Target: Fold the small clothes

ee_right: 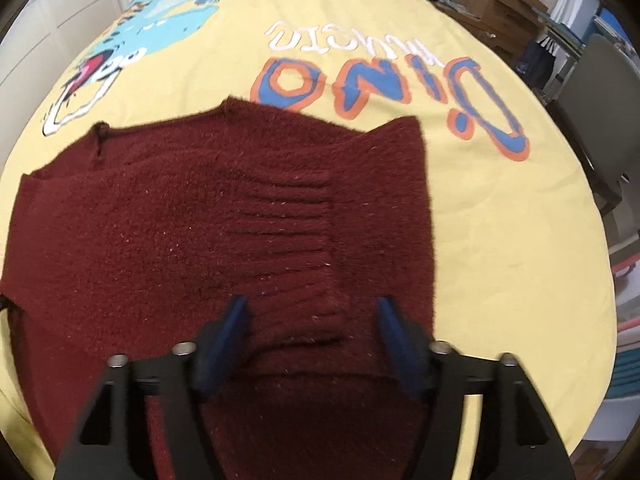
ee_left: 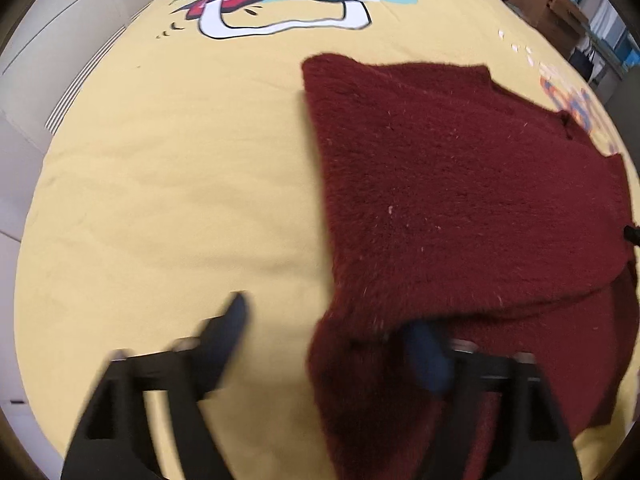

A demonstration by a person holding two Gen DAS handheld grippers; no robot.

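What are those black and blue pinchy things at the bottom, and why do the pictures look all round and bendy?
Those are two claws, and a person holds one in each hand. Each claw carries a little camera with a very wide lens, which bends the picture. One picture looks out from the left claw, the other from the right claw. Both are open and hold nothing. One blue finger of the left claw is partly tucked under the cloth. On the yellow dinosaur sheet lies a fuzzy dark red sweater, partly folded over itself. The person is folding it.
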